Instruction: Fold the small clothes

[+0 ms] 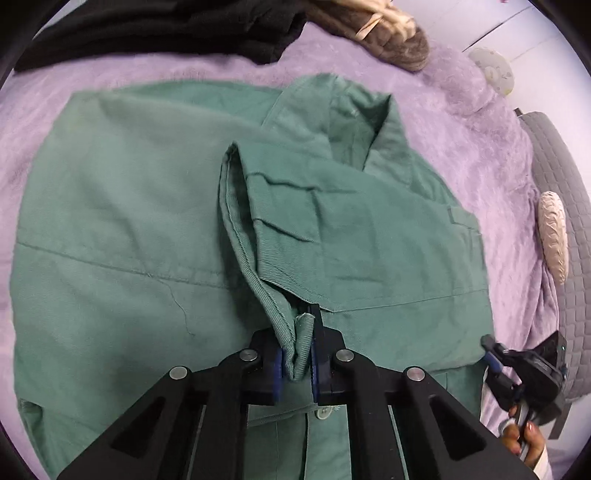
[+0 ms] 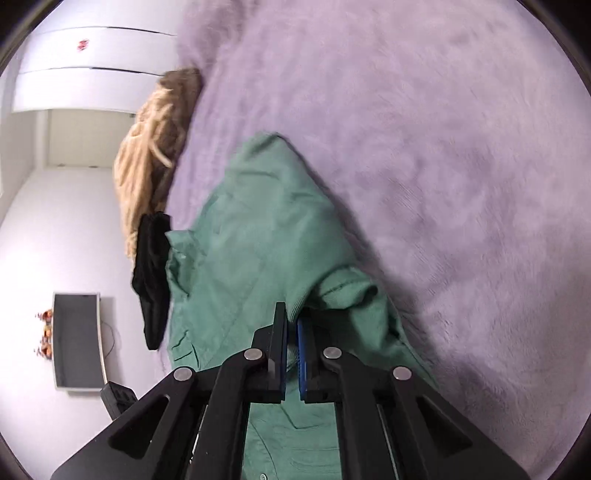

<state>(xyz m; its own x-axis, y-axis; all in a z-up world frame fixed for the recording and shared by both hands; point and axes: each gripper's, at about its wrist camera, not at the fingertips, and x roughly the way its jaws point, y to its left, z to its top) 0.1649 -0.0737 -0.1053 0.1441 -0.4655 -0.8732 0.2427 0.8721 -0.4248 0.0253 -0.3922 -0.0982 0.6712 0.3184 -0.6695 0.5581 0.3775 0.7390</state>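
Green shirt (image 1: 147, 206) filling my frame centre on purple blanket (image 1: 491, 155), my left gripper (image 1: 295, 354) clenched on its cuff, right gripper (image 2: 291, 343) pinching its fabric, no readable label.

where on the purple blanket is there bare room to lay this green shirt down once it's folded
Right wrist view: a wide bare patch of purple blanket beside the green shirt. Crowded along the far edge: black garment and the tan and brown fuzzy clothes. Only a narrow strip lies toward the grey quilt.
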